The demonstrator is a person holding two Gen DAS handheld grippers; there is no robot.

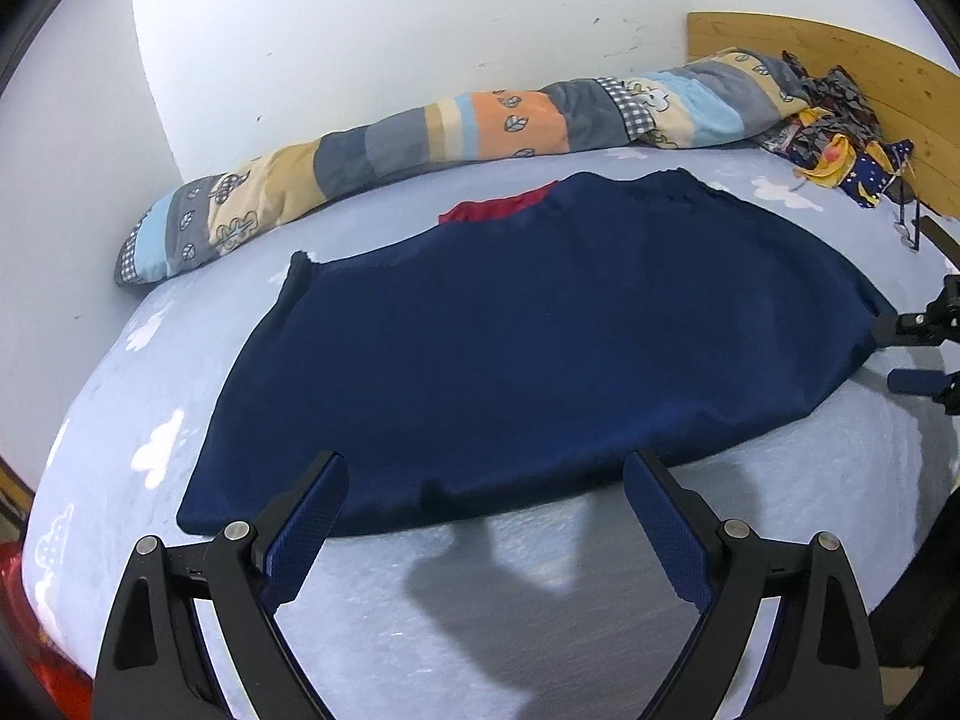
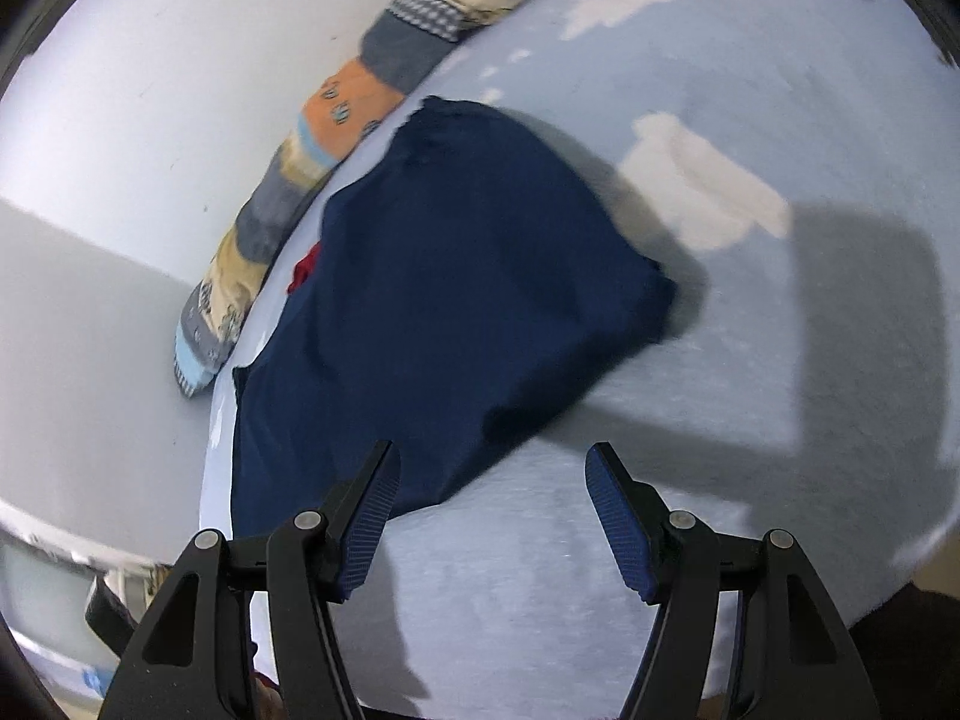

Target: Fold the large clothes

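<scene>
Left gripper (image 1: 486,474): held low over the near edge of the bed (image 1: 480,600), angled down and forward. Jaws spread wide, nothing between them. Left fingertip overlaps the near hem of the navy garment (image 1: 540,348) in the left wrist view; contact cannot be told. Right fingertip sits at the hem's edge. Shadow of the gripper falls on the sheet just in front of the garment.

Navy garment: lies flat on the light blue cloud-print sheet, spread out. In the left wrist view its long axis runs left to right across the bed, near hem toward the left gripper, far edge toward the rolled patchwork quilt (image 1: 420,132). A small red piece (image 1: 498,207) shows at the garment's far edge, between garment and quilt. Right corner of the garment lies just beside the right gripper (image 1: 888,354), seen side-on there.

Right gripper (image 2: 492,471): held at the garment's right end, pointing along its length, tilted down. Jaws well apart, empty. Left fingertip overlaps the garment's near edge; right fingertip is over bare sheet. From this view the garment (image 2: 456,276) stretches away from the gripper, quilt (image 2: 336,114) along its left side.

Wooden headboard (image 1: 840,66) stands beyond the quilt's right end, crumpled patterned cloth (image 1: 840,138) against it.
</scene>
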